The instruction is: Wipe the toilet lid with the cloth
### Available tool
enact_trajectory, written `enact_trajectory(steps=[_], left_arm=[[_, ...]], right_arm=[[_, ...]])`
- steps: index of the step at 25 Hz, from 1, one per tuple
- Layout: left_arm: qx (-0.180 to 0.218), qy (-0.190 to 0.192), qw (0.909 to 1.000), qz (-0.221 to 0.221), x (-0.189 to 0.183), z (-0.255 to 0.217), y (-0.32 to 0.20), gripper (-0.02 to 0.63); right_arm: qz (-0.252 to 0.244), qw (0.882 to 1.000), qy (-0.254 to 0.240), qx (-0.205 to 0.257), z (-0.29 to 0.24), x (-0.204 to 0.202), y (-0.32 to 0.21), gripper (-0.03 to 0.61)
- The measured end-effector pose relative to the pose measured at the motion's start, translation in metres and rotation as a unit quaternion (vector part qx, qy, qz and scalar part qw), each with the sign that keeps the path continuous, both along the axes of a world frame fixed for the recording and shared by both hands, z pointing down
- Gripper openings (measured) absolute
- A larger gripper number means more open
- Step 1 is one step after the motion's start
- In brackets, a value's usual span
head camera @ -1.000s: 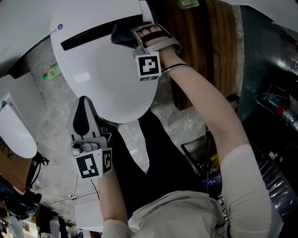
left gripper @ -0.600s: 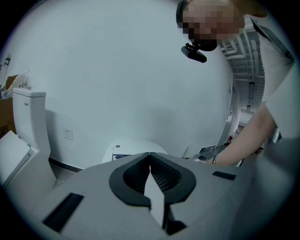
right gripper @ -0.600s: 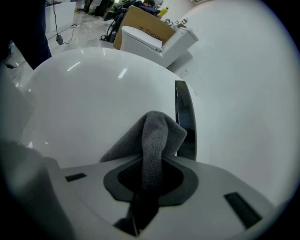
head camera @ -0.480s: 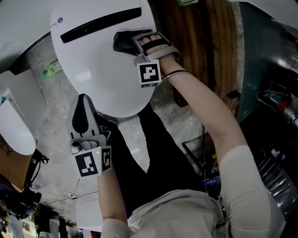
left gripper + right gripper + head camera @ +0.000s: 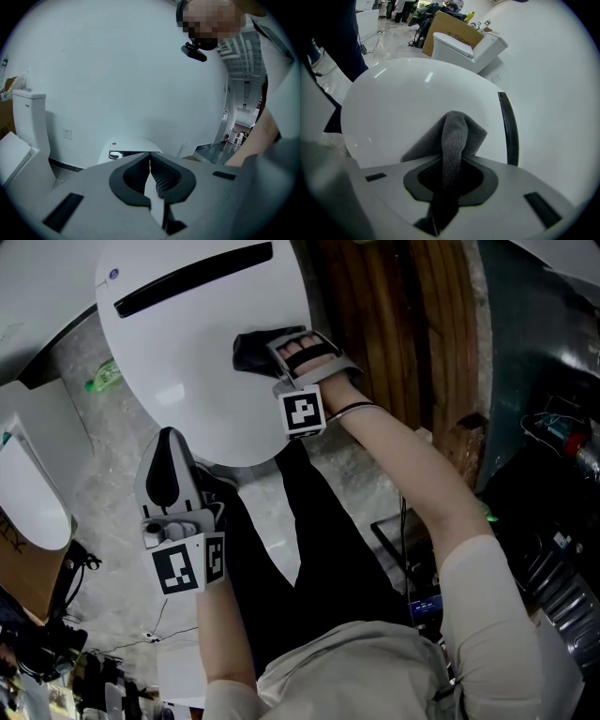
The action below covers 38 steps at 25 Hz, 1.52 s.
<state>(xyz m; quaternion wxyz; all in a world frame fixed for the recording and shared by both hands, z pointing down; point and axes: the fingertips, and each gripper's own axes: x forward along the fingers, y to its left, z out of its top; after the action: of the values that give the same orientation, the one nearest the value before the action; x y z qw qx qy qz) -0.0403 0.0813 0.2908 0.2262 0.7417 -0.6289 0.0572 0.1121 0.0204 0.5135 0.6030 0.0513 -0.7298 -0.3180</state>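
The white oval toilet lid (image 5: 187, 362) is closed, with a dark slot (image 5: 192, 279) across its far end. My right gripper (image 5: 270, 351) is shut on a dark grey cloth (image 5: 251, 350) and presses it flat on the lid's right side. In the right gripper view the cloth (image 5: 454, 133) bulges out of the right gripper (image 5: 452, 161) onto the lid (image 5: 408, 103). My left gripper (image 5: 169, 454) hovers at the lid's near edge, shut and holding nothing. In the left gripper view the left gripper (image 5: 151, 161) points over the lid (image 5: 133, 146) towards a white wall.
A second white toilet (image 5: 33, 493) stands at the left with a green bottle (image 5: 105, 382) on the marbled floor beside it. A wooden panel (image 5: 412, 324) runs along the right. Another toilet (image 5: 468, 47) and a cardboard box (image 5: 457, 32) are beyond the lid.
My right gripper has dragged the cloth away from the dark slot and down the lid's right side, towards me. The left gripper has stayed in place.
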Motion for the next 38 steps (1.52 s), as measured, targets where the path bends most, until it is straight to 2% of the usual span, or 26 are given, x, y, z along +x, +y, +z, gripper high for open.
enact_trajectory(steps=[12, 21, 26, 33, 36, 38], left_arm=[[0.007, -0.004, 1.0, 0.005, 0.011, -0.007, 0.021, 0.016], [0.007, 0.004, 1.0, 0.002, 0.017, -0.006, 0.028, 0.015], [0.006, 0.006, 1.0, 0.003, 0.02, -0.006, 0.028, 0.015], [-0.001, 0.007, 1.0, 0.002, 0.018, -0.001, 0.031, 0.015], [-0.003, 0.005, 1.0, 0.001, 0.015, 0.0, 0.032, 0.015], [-0.003, 0.004, 1.0, -0.001, 0.011, -0.001, 0.031, 0.015]], right_arm=[[0.004, 0.997, 0.017, -0.074, 0.017, 0.03, 0.1, 0.074], [0.007, 0.994, 0.023, -0.107, 0.024, 0.04, 0.14, 0.074], [0.006, 0.992, 0.031, -0.124, 0.023, 0.041, 0.146, 0.073], [0.029, 0.98, 0.046, -0.191, 0.016, 0.039, 0.14, 0.074], [0.06, 0.977, 0.023, -0.203, 0.0, 0.033, 0.118, 0.074], [0.07, 0.979, 0.003, -0.189, -0.016, 0.025, 0.093, 0.074]])
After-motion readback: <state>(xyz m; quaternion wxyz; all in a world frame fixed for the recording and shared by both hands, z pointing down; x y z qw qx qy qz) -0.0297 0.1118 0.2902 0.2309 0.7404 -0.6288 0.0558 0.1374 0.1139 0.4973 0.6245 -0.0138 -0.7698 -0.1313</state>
